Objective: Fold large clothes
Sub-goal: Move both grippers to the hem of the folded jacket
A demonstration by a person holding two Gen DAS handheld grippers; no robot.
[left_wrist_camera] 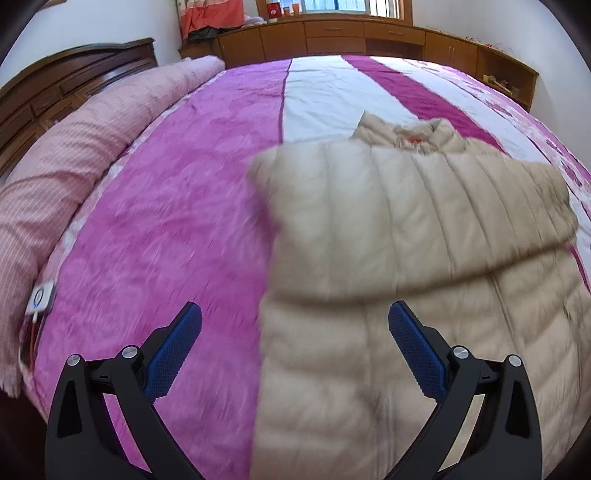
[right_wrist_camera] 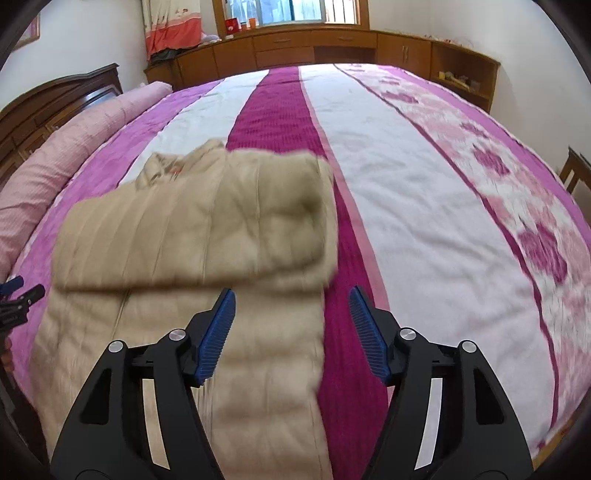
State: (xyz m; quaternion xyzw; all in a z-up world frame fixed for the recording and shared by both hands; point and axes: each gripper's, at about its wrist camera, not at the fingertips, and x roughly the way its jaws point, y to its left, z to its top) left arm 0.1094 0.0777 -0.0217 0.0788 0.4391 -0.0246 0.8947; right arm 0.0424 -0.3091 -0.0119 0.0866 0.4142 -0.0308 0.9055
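Your beige quilted puffer jacket [left_wrist_camera: 417, 229] lies on the bed's pink, magenta and white striped cover [left_wrist_camera: 177, 206], collar toward the far wooden cabinets [left_wrist_camera: 332, 35], with a sleeve folded across its body. Your left gripper [left_wrist_camera: 294, 345], black with blue pads, hangs above the jacket's left edge, jaws spread wide and empty. Your right gripper [right_wrist_camera: 291, 332] hangs over the jacket's right edge, jaws apart, gripping nothing. A rolled pink blanket [left_wrist_camera: 74, 147] lies along the dark headboard [left_wrist_camera: 55, 85].

The jacket [left_wrist_camera: 424, 229] is quilted, puffy beige cloth with a faint sheen. The bedspread [left_wrist_camera: 166, 221] looks soft, matt plush. Gripper pads [right_wrist_camera: 218, 332] are ribbed blue rubber on matt black plastic. The cabinets [right_wrist_camera: 288, 48] are smooth varnished wood.
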